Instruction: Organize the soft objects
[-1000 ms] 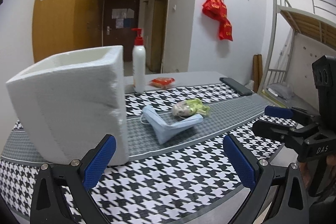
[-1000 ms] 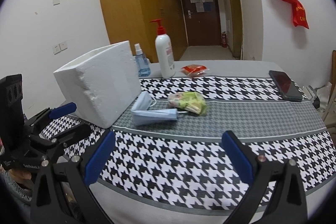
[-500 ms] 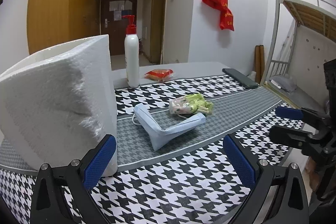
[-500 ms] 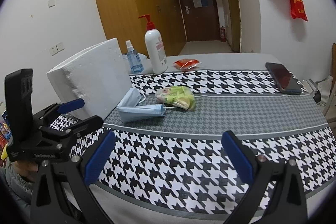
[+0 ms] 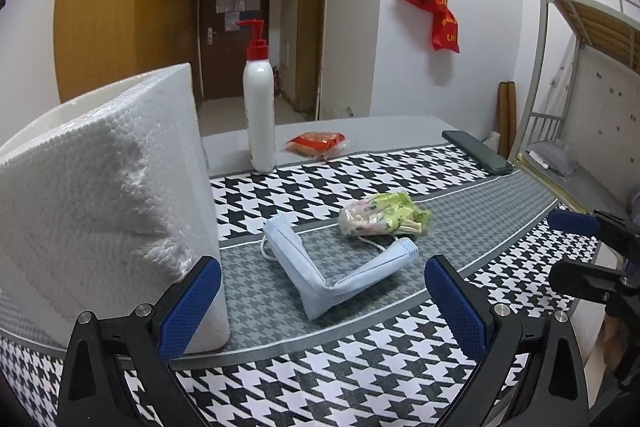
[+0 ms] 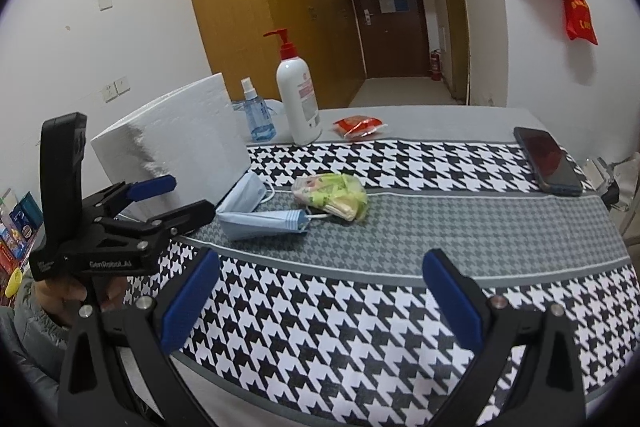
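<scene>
The foam box hides the spray bottle in the left wrist view, and its inside cannot be seen. The label on the pump bottle is too small to read.

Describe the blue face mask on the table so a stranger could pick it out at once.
Start at the big white foam box on the houndstooth tablecloth. Just to its right, on the cloth's grey band, lies the face mask, with a green-and-pink plastic packet beyond it. The mask is the only pale blue item there, pleated fabric bent into a V, with white ear loops.
</scene>
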Demonstrator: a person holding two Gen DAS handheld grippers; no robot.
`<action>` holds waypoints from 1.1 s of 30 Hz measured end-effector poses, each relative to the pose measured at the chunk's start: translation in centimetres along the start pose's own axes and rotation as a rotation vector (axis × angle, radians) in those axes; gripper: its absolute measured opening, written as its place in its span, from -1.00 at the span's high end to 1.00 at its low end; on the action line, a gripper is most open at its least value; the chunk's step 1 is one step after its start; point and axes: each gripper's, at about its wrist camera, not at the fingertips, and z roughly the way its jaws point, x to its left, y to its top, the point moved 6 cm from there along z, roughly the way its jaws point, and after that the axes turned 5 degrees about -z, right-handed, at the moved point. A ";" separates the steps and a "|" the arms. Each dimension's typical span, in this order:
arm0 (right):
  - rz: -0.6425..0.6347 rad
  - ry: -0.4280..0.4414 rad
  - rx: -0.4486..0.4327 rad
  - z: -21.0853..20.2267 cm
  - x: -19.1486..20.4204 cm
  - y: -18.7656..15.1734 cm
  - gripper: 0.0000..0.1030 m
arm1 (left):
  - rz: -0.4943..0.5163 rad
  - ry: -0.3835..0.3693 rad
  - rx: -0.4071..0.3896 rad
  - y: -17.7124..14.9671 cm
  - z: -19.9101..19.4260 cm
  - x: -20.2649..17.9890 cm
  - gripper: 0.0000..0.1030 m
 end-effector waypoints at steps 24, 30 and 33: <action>-0.070 0.032 0.127 5.6 -0.8 2.5 -0.99 | -0.013 -0.009 0.136 -1.9 3.8 -1.1 -0.61; -0.134 0.015 0.171 7.4 -0.5 2.6 -0.99 | -0.018 -0.008 0.153 -2.0 4.5 -0.9 -0.56; -0.139 0.015 0.194 8.1 -0.6 2.5 -0.99 | -0.013 -0.010 0.151 -1.9 4.6 -0.9 -0.54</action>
